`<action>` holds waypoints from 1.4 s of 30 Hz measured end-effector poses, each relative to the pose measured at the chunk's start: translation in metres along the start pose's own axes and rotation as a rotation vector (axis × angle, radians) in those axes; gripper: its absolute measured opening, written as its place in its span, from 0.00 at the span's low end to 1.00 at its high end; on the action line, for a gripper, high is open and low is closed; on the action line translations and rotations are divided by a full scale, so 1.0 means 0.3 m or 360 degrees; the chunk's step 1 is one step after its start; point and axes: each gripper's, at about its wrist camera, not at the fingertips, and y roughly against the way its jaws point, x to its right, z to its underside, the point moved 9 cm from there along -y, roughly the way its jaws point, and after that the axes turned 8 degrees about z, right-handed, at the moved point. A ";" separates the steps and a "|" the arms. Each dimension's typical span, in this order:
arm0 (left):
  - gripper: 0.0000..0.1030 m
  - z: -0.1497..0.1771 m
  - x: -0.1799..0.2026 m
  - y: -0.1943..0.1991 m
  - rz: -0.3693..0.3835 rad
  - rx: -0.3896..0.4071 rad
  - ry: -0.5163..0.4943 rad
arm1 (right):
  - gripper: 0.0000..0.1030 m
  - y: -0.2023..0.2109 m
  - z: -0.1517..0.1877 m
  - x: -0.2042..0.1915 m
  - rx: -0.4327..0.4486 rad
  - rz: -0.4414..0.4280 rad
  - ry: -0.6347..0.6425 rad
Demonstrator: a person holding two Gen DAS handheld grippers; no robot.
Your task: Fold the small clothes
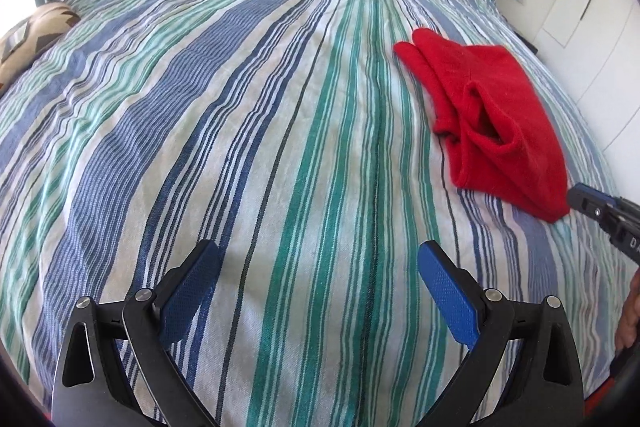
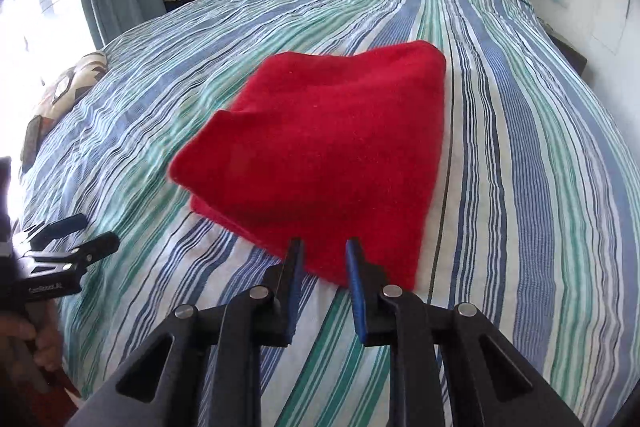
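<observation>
One folded, perhaps fleecy red cloth (image 2: 328, 155)

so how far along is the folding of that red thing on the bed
Done: the red garment already lies folded in layers on the striped bedspread. In hand: nothing; the right gripper sits at its near edge, jaws narrow, while the left gripper is open over bare sheet. Left: perhaps a final tidy.
</observation>
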 end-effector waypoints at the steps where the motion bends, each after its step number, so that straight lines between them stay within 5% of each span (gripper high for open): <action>1: 0.97 -0.006 0.002 0.005 0.0029 0.0005 0.0022 | 0.21 0.033 0.001 -0.018 -0.0071 -0.0025 0.0064; 7: 0.97 -0.006 0.004 0.027 0.0025 0.0008 0.0027 | 0.26 0.370 0.088 -0.042 -0.0574 0.0025 0.0544; 10: 0.97 0.012 0.012 0.021 0.0008 -0.0043 0.0013 | 0.35 0.580 0.095 -0.034 -0.0705 0.0082 0.0529; 14: 0.97 -0.012 0.049 0.044 0.0037 -0.0039 -0.0055 | 0.52 0.677 -0.043 -0.079 -0.0344 -0.0025 0.0153; 17: 0.97 -0.023 0.050 0.063 0.0018 -0.0027 -0.0138 | 0.59 0.623 -0.103 -0.155 0.0026 -0.0068 0.0000; 19: 0.97 -0.029 0.024 0.075 -0.0011 -0.0009 -0.0135 | 0.59 0.545 -0.075 -0.195 0.0153 -0.0011 -0.0044; 25: 0.97 -0.047 -0.034 0.088 -0.0021 0.0008 -0.0057 | 0.59 0.311 0.117 -0.276 -0.0103 -0.0103 -0.0261; 42: 0.97 -0.010 -0.030 0.036 -0.0116 -0.0064 -0.0129 | 0.59 0.282 0.221 -0.101 -0.0020 0.0003 -0.0383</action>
